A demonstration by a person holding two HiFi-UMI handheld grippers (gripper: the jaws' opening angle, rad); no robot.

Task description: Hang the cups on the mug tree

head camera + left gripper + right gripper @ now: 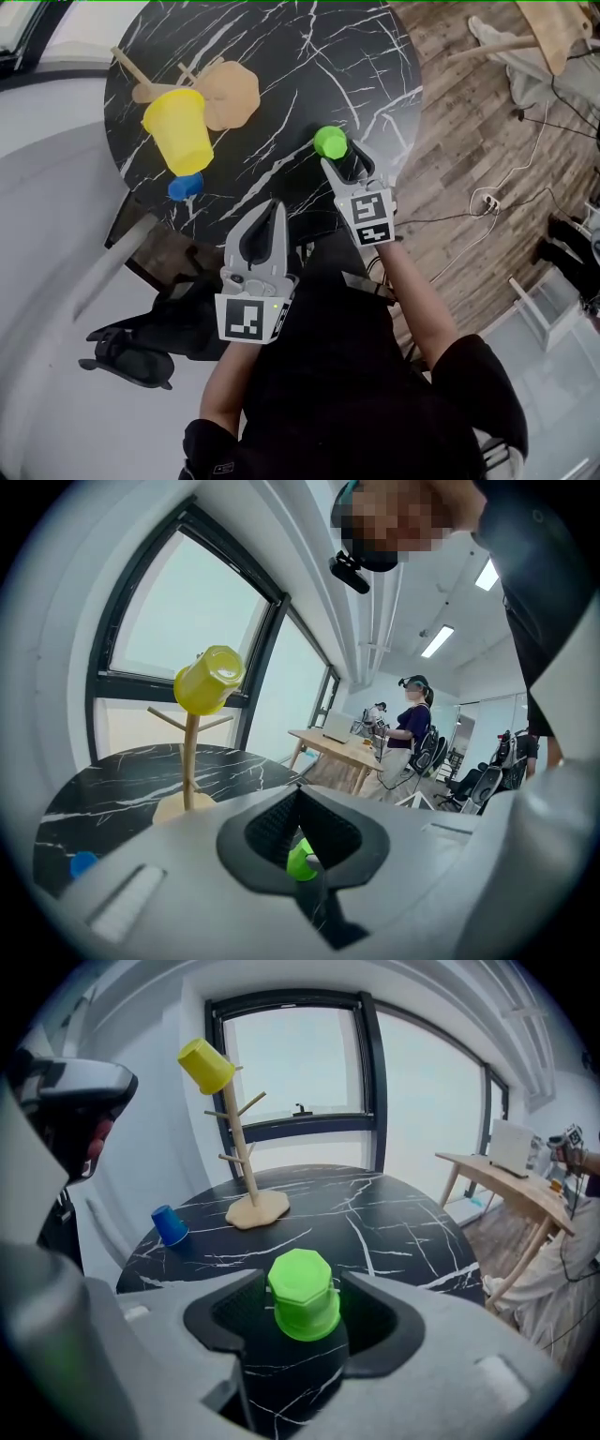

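Note:
A wooden mug tree (232, 92) stands at the far left of the round black marble table (356, 56). A yellow cup (178, 129) hangs upside down on one of its pegs. A small blue cup (185, 186) sits mouth-down near the table's left edge. A green cup (330, 142) stands mouth-down near the front edge. My right gripper (342, 157) is open, its jaws on either side of the green cup (302, 1293) with gaps showing. My left gripper (276, 208) is shut and empty, over the table's front edge, left of the green cup (300, 862).
The table edge runs just under both grippers. Wooden floor with cables and a power strip (485, 202) lies to the right. A dark chair base (127, 354) sits lower left. Windows stand behind the tree (246, 1171). A person (411, 728) stands at a distant wooden desk.

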